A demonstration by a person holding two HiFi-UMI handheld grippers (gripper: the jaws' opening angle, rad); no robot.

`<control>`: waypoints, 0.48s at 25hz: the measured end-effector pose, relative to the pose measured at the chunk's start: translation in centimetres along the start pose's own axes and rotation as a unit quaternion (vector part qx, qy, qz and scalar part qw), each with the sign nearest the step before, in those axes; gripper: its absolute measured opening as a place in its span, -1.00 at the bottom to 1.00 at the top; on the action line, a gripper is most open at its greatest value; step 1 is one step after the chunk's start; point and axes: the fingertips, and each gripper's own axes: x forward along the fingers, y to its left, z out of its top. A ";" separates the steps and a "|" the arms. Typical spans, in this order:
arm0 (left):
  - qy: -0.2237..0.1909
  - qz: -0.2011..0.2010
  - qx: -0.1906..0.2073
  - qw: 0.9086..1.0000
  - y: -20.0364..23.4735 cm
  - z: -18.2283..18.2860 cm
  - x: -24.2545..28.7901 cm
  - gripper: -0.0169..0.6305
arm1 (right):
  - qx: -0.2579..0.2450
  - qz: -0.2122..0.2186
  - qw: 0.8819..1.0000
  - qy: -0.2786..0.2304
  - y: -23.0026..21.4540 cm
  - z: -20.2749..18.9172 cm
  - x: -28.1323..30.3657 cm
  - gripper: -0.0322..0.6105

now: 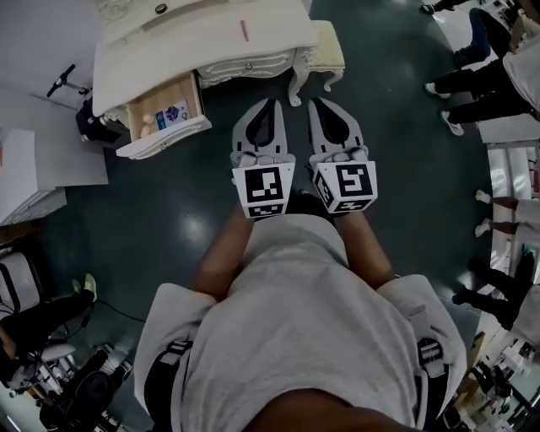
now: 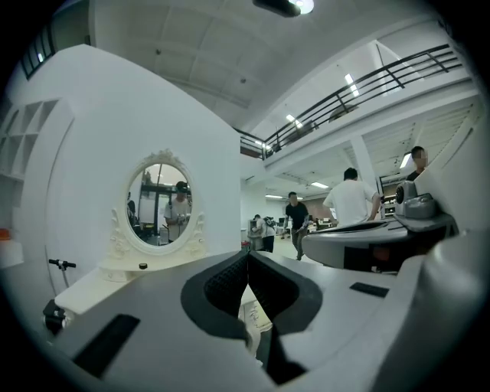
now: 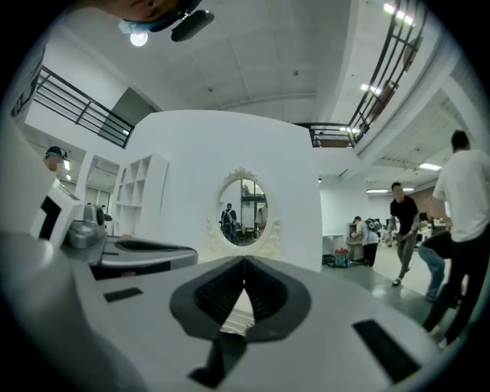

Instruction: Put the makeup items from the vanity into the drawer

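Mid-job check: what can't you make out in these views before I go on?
- Head view: vanity top is cut off by the upper edge; items on it too small to name.
- Head view: open drawer contents too small to identify.
- Gripper views: drawer interior hidden behind the left gripper and right gripper bodies.

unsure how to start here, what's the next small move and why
Probably bring the right claw forward to the pink item on the vanity, opening on the way: it and the left claw are shut, empty, short of the vanity; the drawer already stands open.
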 end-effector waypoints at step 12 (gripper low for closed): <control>0.011 0.029 -0.006 1.000 4.6 -1.5 4.6 -0.93 | 0.005 0.024 1.000 0.000 -0.5 -0.5 7.1 -0.85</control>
